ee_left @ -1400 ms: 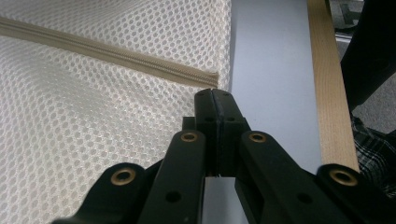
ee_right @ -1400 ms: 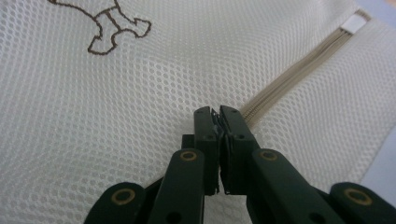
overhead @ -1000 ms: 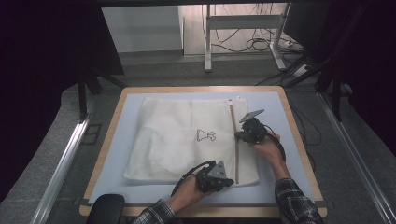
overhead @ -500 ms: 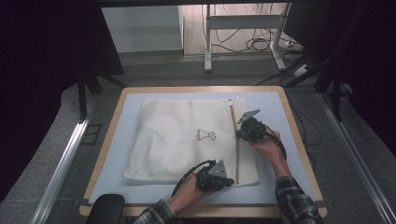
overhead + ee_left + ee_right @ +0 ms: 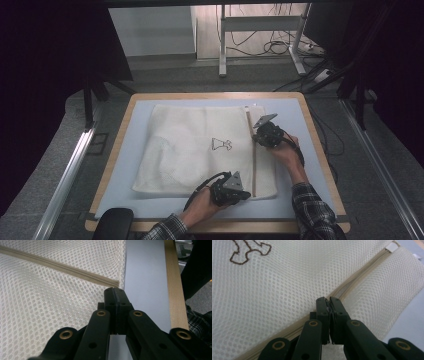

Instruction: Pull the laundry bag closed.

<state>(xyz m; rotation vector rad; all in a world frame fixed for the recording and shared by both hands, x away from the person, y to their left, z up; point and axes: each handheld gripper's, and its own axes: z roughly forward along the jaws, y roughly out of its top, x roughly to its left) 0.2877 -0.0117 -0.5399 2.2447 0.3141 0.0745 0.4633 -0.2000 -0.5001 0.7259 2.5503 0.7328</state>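
A white mesh bag (image 5: 190,150) lies flat on the blue mat, with a beige zipper (image 5: 254,165) running along its right side. My left gripper (image 5: 247,193) rests at the bag's near edge. In the left gripper view its jaws (image 5: 114,290) are shut on the mesh bag (image 5: 50,302) just where the zipper (image 5: 62,268) ends. My right gripper (image 5: 256,139) sits partway up the zipper. Its jaws (image 5: 327,300) are shut on the small zipper pull, with the zipper (image 5: 362,272) stretching beyond toward a white tab (image 5: 392,247).
A brown embroidered figure (image 5: 221,145) marks the middle of the bag. The blue mat (image 5: 292,115) covers a table with a wooden rim (image 5: 321,150). Both forearms enter from the near edge. Floor rails, cables and a desk frame lie beyond the table.
The right hand has crept very slightly farther up the zipper. The left hand and the bag have stayed where they were.
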